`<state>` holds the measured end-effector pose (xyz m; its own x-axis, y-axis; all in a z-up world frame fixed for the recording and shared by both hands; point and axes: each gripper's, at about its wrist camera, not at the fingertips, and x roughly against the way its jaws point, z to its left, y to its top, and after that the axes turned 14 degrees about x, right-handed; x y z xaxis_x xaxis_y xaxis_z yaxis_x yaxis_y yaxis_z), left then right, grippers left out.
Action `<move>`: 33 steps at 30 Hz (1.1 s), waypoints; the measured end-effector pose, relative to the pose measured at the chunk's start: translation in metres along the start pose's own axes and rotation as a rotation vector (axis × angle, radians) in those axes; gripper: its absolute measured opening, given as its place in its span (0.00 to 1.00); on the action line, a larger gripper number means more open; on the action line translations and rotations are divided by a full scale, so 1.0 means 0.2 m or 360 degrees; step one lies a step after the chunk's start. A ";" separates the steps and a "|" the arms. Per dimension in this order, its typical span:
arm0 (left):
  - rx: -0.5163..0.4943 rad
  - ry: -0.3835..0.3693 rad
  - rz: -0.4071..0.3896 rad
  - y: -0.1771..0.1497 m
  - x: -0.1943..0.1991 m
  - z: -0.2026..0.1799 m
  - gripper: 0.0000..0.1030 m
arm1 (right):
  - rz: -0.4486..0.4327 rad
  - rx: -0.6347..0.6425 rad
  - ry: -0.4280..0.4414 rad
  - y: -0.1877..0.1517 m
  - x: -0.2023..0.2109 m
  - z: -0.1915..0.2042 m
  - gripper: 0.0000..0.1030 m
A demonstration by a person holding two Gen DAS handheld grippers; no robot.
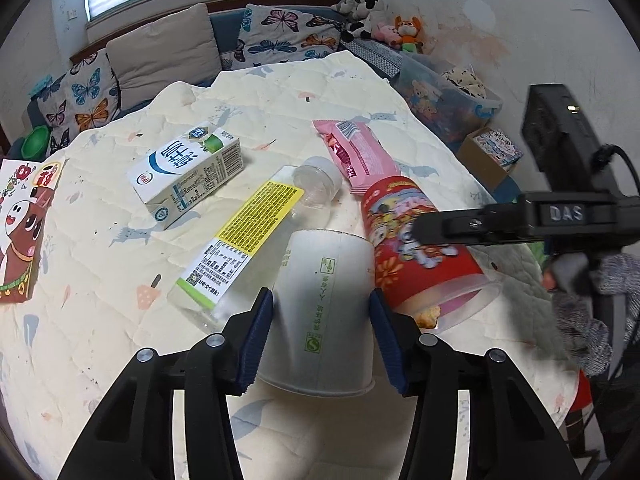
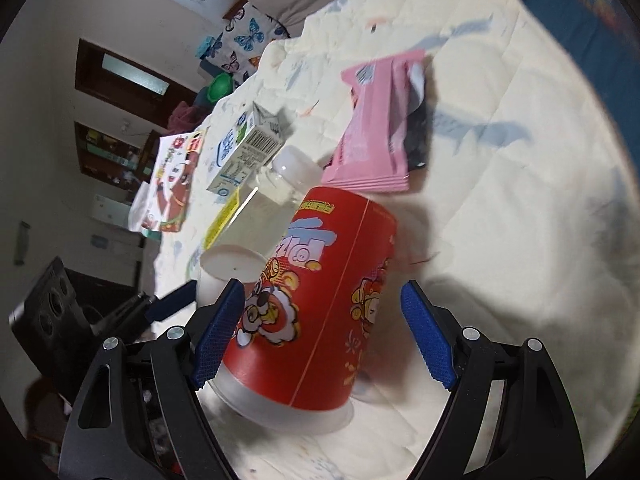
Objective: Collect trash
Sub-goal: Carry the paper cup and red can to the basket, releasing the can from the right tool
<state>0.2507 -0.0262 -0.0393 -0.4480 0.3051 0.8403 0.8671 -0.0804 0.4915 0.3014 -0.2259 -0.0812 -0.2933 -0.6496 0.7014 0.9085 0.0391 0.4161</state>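
Trash lies mid-bed: left gripper fingers straddle the white cup, pads at its sides, grip unclear. Right gripper fingers spread around the red tub, far pad off it, not clenched. Bottle, carton and pink wrapper lie just beyond on the quilt.

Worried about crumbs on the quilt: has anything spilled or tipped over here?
The red snack cup lies on its side, and a snack piece sits at its open mouth. The white paper cup and clear bottle lie tipped too.
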 end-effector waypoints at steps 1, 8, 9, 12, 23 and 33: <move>0.0002 -0.0007 0.0004 0.00 0.00 0.00 0.47 | 0.0008 -0.0009 0.0008 0.01 -0.01 0.00 0.78; -0.0002 -0.0042 0.0007 -0.01 0.00 0.02 0.48 | 0.0025 -0.0146 0.0195 -0.01 -0.09 -0.07 0.74; 0.0001 -0.0046 0.0012 -0.01 0.00 0.02 0.48 | 0.0014 -0.0136 0.0204 -0.02 -0.08 -0.06 0.73; 0.0002 -0.0049 0.0021 0.00 0.00 0.02 0.48 | -0.0045 -0.0116 0.0187 -0.04 -0.01 -0.05 0.72; -0.0072 -0.0022 0.0079 0.01 -0.07 -0.07 0.50 | -0.0377 0.0211 -0.0159 -0.13 0.34 0.10 0.69; -0.0096 0.0018 0.0110 0.02 -0.16 -0.10 0.60 | -0.0559 0.0530 -0.0485 -0.25 0.50 0.28 0.69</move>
<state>0.2632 -0.0560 -0.0596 -0.3904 0.2863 0.8750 0.8815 -0.1580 0.4450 0.2110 -0.2506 0.0003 -0.6780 -0.4204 0.6030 0.6127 0.1299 0.7795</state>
